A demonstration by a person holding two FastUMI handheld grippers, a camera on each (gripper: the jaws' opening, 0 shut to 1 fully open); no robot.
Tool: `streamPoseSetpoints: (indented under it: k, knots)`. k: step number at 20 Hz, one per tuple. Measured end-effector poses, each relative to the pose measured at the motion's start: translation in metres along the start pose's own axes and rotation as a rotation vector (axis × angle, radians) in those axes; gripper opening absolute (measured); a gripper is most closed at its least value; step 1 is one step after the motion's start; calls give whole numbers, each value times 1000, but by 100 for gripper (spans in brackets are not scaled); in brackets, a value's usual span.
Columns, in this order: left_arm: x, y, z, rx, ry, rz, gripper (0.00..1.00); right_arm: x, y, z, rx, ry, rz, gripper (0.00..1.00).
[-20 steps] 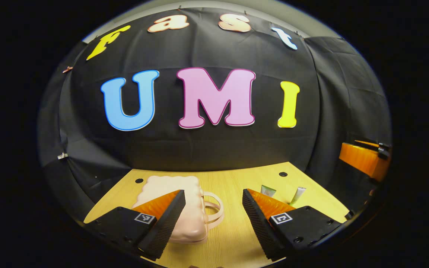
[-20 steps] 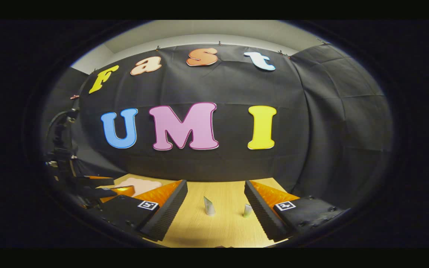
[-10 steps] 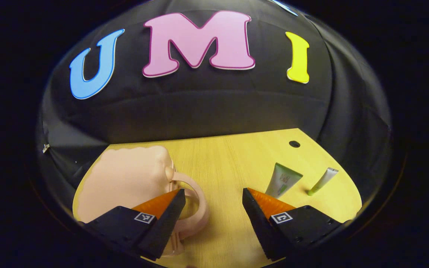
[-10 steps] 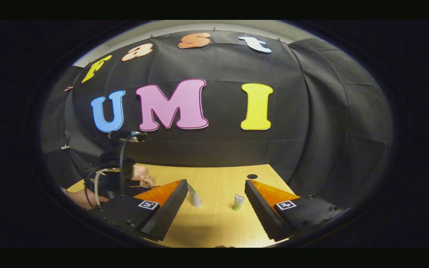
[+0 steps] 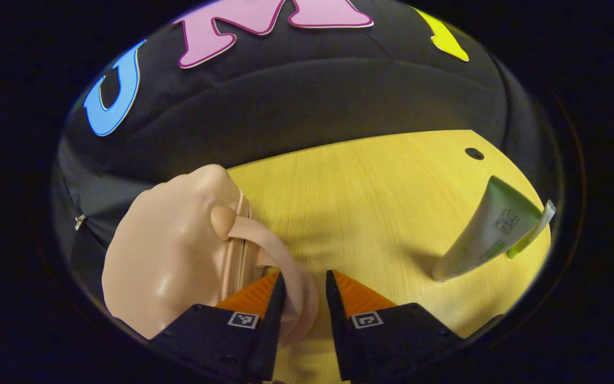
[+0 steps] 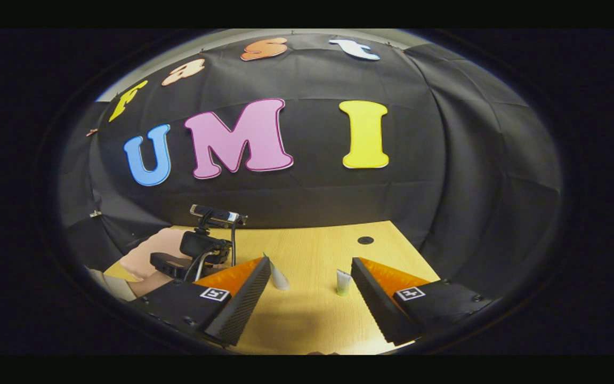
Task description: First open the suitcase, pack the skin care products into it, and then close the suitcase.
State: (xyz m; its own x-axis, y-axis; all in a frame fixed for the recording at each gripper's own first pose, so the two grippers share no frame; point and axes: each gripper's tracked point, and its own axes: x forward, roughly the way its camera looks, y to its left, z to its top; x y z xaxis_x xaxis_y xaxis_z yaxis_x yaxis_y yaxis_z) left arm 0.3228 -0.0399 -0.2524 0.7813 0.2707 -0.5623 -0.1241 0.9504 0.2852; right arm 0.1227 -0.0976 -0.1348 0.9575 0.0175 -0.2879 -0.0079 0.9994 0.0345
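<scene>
A pale pink suitcase [image 5: 174,256] lies shut on the wooden table [image 5: 371,192], its loop handle [image 5: 285,261] toward me. My left gripper [image 5: 305,304] straddles that handle with its fingers drawn close. The left finger touches the handle, and a sliver of table shows beside the right finger. A green-and-white tube [image 5: 491,229] stands to the right, with a thinner tube [image 5: 533,234] just behind it. My right gripper [image 6: 309,266] hangs open above the table with nothing in it. Beyond its fingers stand the white tube [image 6: 279,277] and the small green-tipped tube [image 6: 342,282]. The left gripper [image 6: 195,253] works at the far left.
The table ends at the black cloth wall [image 6: 472,176] behind and to the right. A round cable hole [image 5: 474,153] sits near the far right corner. Bare tabletop lies between the suitcase and the tubes.
My left gripper has dropped toward the suitcase and narrowed its fingers around the handle. The right gripper has tilted slightly and stays open over the table.
</scene>
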Motion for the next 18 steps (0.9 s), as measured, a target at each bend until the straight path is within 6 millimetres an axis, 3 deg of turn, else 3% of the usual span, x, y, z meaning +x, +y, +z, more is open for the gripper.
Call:
streamPoseSetpoints:
  k: [1,2,3,6,9,11,14,16,18]
  knots:
    - [-2,-3,1,-38,-2,-28,20,1,0,-1,3,3,3,96]
    - [-9,-6,9,-90,-33,-69,24,2,0,-3,7,6,9,96]
    - [-13,-7,17,-133,-57,-108,17,2,2,-3,9,11,16,96]
    - [-35,1,31,-179,-58,-208,12,2,10,5,47,11,24,98]
    - [-82,33,65,-236,-125,-283,11,1,28,19,49,-23,38,97]
    - [-118,77,95,-210,-199,-289,11,0,40,23,17,-30,53,97]
    - [-150,171,130,-221,-263,-280,10,-3,59,27,-4,-42,61,97]
    - [-150,243,137,-287,-284,-270,10,-5,68,23,-18,-35,44,97]
    - [-137,326,132,-306,-298,-211,10,-6,79,21,-21,-24,23,97]
